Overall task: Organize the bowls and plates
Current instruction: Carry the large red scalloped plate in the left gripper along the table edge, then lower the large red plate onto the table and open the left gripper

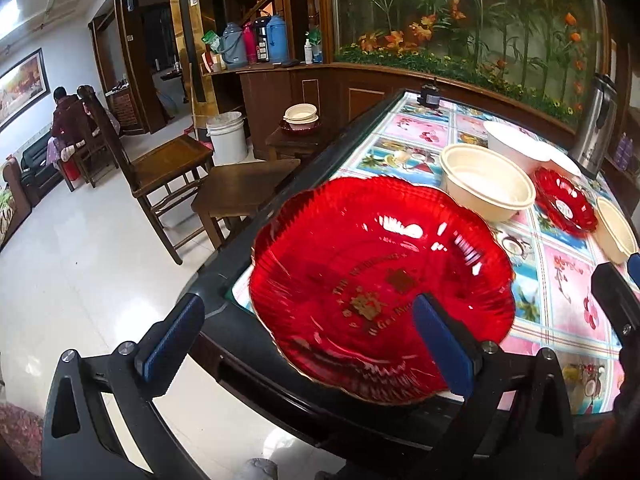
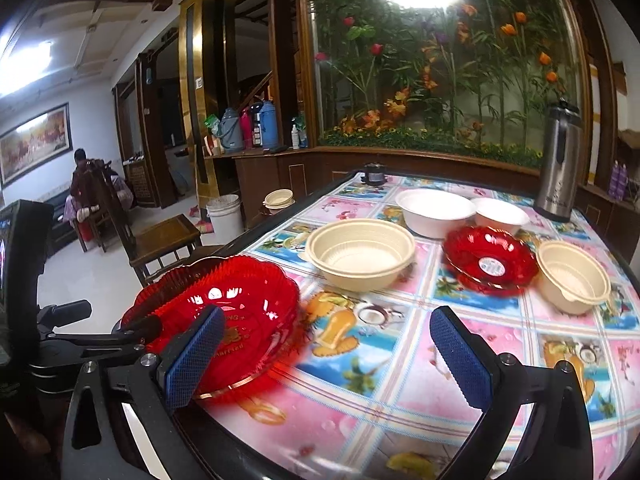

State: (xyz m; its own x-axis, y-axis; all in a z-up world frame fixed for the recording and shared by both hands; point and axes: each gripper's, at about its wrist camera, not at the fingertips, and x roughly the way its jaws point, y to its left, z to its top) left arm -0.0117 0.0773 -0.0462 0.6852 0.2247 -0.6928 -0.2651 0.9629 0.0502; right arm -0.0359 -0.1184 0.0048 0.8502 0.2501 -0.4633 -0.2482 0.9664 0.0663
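A large red scalloped plate (image 1: 360, 260) lies on the table's near left corner, partly over the black edge. My left gripper (image 1: 306, 344) is open around its near rim: the right finger lies over the plate and the left finger hangs off the table. My right gripper (image 2: 328, 360) is open over the patterned tablecloth, just right of the same red plate (image 2: 224, 300), with nothing between its fingers. Farther back sit a cream bowl (image 2: 360, 252), a white bowl (image 2: 436, 212), a smaller white bowl (image 2: 500, 216), a small red plate (image 2: 488, 264) and a small cream bowl (image 2: 572, 276).
A steel thermos (image 2: 560, 160) stands at the table's far right. Left of the table are a low wooden stool (image 1: 244, 188), a wooden chair (image 1: 172, 160), a white bucket (image 1: 226, 136) and a side stand with stacked bowls (image 1: 302, 118). People sit far off at the left.
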